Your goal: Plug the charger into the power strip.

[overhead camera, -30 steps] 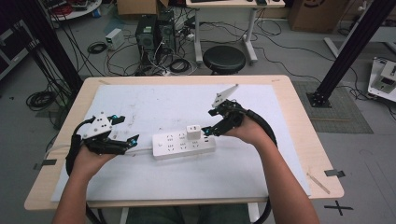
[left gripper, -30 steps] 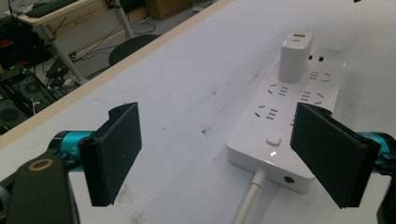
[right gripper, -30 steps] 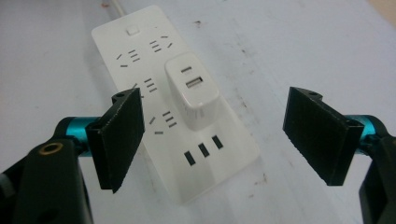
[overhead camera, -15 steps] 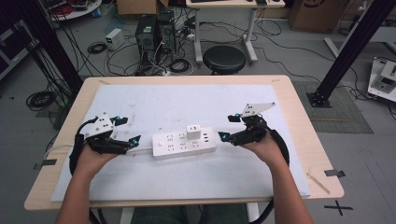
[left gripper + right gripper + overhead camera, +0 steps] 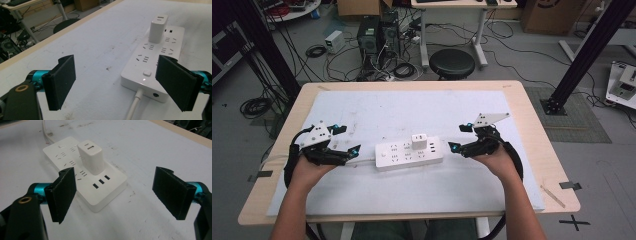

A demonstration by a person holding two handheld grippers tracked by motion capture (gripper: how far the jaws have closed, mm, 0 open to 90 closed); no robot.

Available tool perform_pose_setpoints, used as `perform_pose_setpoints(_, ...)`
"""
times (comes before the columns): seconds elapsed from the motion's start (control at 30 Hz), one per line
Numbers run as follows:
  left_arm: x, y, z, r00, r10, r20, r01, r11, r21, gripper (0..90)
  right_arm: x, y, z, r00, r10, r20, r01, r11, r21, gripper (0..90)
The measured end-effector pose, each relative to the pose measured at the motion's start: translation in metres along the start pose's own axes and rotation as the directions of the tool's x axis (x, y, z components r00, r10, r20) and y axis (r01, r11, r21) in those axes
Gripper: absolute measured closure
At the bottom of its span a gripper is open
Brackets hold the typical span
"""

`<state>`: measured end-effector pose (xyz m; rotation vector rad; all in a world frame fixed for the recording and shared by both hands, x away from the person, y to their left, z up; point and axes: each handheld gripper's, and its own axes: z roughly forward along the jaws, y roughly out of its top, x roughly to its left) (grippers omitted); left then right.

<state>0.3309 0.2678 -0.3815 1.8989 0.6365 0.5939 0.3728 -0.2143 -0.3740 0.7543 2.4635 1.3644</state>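
Left gripper jaws spread wide, holding nothing, just off the cord end of the white power strip. Right gripper jaws also spread, empty, just beside the strip's USB-port end. White USB charger stands upright, plugged into the strip near that end; the strip's white cord exits toward the left gripper. Strip lies mid-table on a white mat with dark smudges, covering a light wood table. Beyond the table: black round stool, computer tower, tangled floor cables, cardboard boxes, black frame posts.
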Motion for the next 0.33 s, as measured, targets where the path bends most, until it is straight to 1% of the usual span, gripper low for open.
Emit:
perform_pose_setpoints(0.13,0.0013,0.0006,0.0000,1.0000,0.001,0.000,-0.001,1.0000,0.004,16.5,-0.0012,0.0002,0.0007,1.0000,-0.001,0.002,0.001,1.000,-0.003,19.6)
perform_pose_setpoints(0.17,0.0023,0.0006,-0.0002,1.0000,0.006,-0.002,-0.006,0.9999,0.009,16.6,-0.0011,0.0001,0.0006,1.0000,0.006,0.004,-0.006,1.000,0.001,19.6)
perform_pose_setpoints(0.33,0.0051,-0.0013,0.0012,0.9999,-0.006,-0.016,0.006,0.9998,0.019,16.6,-0.0011,0.0003,0.0009,0.9999,0.000,0.010,0.000,1.000,0.002,19.7)
